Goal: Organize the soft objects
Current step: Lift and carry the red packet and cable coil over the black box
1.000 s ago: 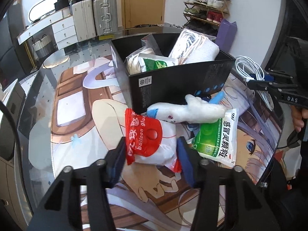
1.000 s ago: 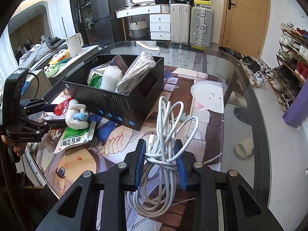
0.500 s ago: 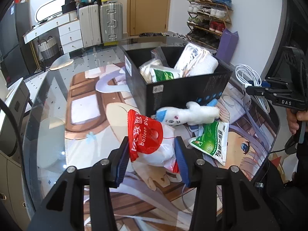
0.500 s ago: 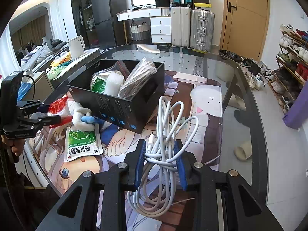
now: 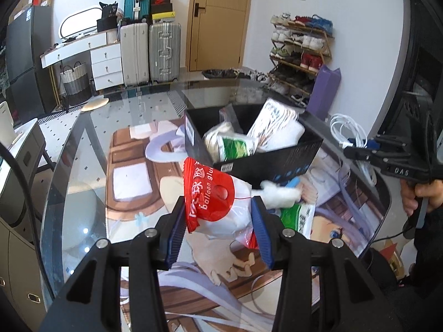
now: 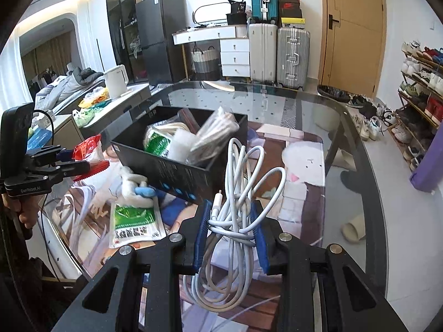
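The left gripper [image 5: 218,231] has its jaws clamped on a red-and-white balloon glue bag [image 5: 214,202], carried clear of the tabletop [image 5: 83,166] at the centre of the left wrist view, just below the near corner of the black box [image 5: 265,163]. The jaws have just been closing a little on the soft packet, which bulges between the pads; that pinch across the middle looks chosen so the limp bag hangs without slipping on its way, I judge, to the box. The right gripper [image 6: 231,233] is shut tight on a bundle of white cable [image 6: 235,193], which loops up toward the middle of the right wrist view and droops below the jaws, gripped at the knot so the coils stay together. Counting: one box, already holding at least three soft packets at its centre; two things left lying on the tabletop in front of it, a white plush toy [image 6: 133,186] with a blue tip and a green medicine sachet [image 6: 135,221] just beside it; one bag and one cable in hand.
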`<state>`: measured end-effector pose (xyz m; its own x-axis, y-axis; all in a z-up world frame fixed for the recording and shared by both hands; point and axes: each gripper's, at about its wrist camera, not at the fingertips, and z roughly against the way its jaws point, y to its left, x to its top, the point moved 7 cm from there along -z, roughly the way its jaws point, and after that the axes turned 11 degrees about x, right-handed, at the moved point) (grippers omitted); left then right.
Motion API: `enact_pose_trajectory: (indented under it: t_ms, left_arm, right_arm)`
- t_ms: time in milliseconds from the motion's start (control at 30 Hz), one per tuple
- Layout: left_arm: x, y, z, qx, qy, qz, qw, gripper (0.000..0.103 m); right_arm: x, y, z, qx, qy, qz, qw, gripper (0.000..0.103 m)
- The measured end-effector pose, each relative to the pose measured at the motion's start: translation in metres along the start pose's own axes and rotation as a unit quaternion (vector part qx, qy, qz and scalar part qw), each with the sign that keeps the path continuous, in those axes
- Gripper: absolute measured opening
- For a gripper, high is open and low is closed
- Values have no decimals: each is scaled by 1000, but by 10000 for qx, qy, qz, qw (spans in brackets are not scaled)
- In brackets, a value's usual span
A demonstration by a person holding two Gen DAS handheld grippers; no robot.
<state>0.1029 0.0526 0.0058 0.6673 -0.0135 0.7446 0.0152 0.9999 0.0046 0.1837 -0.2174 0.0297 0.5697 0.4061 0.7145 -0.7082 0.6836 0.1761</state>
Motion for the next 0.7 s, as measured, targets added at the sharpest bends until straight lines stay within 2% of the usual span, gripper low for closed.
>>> enact_pose_trajectory:
  t_ms: [433, 700]
  left_arm:
    - [34, -9, -7, -82, -244, 188, 9995, 44]
    - [55, -17, -28, -41, -261, 188, 9995, 44]
  right_arm:
    - [33, 14, 9, 242, -596, 13, 9979, 30]
    - [59, 18, -4, 382, -689, 60, 9969, 30]
